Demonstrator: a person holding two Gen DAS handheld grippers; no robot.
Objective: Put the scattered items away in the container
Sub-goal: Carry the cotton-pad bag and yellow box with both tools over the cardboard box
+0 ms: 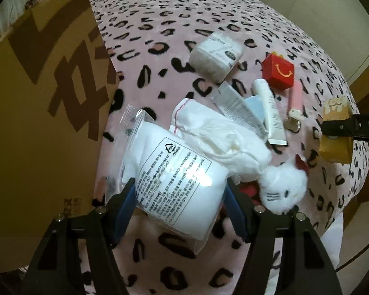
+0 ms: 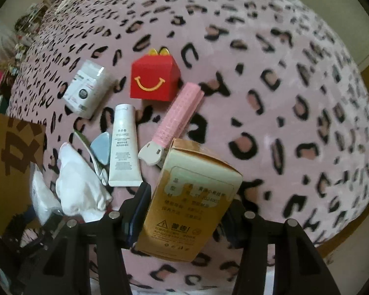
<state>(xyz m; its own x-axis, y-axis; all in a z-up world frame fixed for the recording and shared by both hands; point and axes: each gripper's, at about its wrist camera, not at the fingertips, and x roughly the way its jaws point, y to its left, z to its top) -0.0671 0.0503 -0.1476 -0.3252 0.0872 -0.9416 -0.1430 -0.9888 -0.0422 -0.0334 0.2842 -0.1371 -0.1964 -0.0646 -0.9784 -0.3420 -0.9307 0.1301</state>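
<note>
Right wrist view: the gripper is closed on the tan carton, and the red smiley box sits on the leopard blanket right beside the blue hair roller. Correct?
Not quite: the hair roller is pink, not blue, as the right wrist view shows. The right gripper does hold the tan carton, and the red smiley box sits beside the roller on the blanket.

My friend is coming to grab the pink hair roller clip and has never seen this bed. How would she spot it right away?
Start from the leopard-print blanket and find the red smiling box. Just below and right of it, the pink hair roller clip lies at a slant, its pale grey handle end near the tan carton. Unlike the smooth white tube beside it, it is pink, narrow and covered in bumpy ridges.
</note>
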